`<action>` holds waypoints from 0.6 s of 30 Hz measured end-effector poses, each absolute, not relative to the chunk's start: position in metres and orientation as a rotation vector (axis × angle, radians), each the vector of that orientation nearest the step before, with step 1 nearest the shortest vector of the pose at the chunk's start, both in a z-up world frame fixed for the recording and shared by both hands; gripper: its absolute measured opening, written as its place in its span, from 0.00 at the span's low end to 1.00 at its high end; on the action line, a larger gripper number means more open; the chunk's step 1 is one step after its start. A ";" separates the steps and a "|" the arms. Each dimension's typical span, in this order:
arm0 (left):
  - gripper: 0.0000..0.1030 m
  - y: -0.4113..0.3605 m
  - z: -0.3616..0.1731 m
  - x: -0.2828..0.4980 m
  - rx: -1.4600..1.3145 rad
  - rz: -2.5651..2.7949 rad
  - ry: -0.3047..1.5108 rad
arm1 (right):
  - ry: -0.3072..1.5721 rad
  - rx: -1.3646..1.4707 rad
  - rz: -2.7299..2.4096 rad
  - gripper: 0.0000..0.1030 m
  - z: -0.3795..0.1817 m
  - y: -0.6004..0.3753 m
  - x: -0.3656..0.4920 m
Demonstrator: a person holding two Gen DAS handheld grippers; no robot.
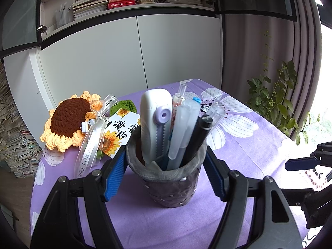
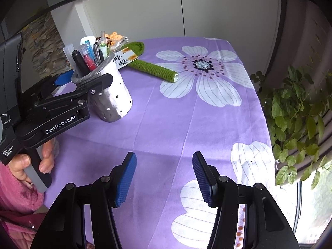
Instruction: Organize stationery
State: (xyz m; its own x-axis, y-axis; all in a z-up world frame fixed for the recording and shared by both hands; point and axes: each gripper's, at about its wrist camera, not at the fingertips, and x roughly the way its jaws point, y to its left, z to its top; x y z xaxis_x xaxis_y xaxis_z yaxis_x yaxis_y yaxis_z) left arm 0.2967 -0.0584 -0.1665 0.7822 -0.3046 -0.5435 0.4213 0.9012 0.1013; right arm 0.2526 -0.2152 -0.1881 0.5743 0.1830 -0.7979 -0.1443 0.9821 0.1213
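A grey, studded pen holder (image 1: 170, 184) stands upright on the purple flowered tablecloth (image 1: 249, 145). It is full of stationery: a white correction-tape case (image 1: 153, 124), a black pen (image 1: 199, 137) and several clear pens. My left gripper (image 1: 166, 159) is shut on the holder, with a blue pad pressed against each side just under the rim. The right wrist view shows the same grip on the holder (image 2: 112, 101) from the side, left gripper (image 2: 85, 78) held by a hand (image 2: 43, 157). My right gripper (image 2: 164, 176) is open over bare cloth near the front, with nothing between its fingers.
A crocheted sunflower (image 1: 68, 120) with a ribbon and a sunflower card (image 1: 118, 132) lies behind the holder, and its green stem (image 2: 153, 68) stretches across the cloth. A leafy plant (image 2: 296, 112) stands past the table's right edge. White cupboards rise behind the table.
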 end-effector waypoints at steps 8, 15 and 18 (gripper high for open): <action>0.69 -0.058 -0.167 0.297 0.223 -0.396 0.546 | 0.753 0.014 0.206 0.55 -0.162 -0.204 0.248; 0.69 -0.058 -0.167 0.297 0.222 -0.396 0.547 | 0.655 -0.006 0.232 0.55 -0.154 -0.193 0.246; 0.69 -0.058 -0.167 0.297 0.221 -0.395 0.548 | 0.639 -0.010 0.220 0.55 -0.156 -0.194 0.246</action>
State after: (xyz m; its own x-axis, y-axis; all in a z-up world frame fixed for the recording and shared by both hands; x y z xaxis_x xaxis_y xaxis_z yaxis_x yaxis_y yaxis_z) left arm 0.2972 -0.0581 -0.1666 0.7812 -0.3044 -0.5450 0.4208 0.9017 0.0995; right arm 0.2462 -0.1937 -0.1556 0.7804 0.2002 -0.5923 -0.2063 0.9768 0.0582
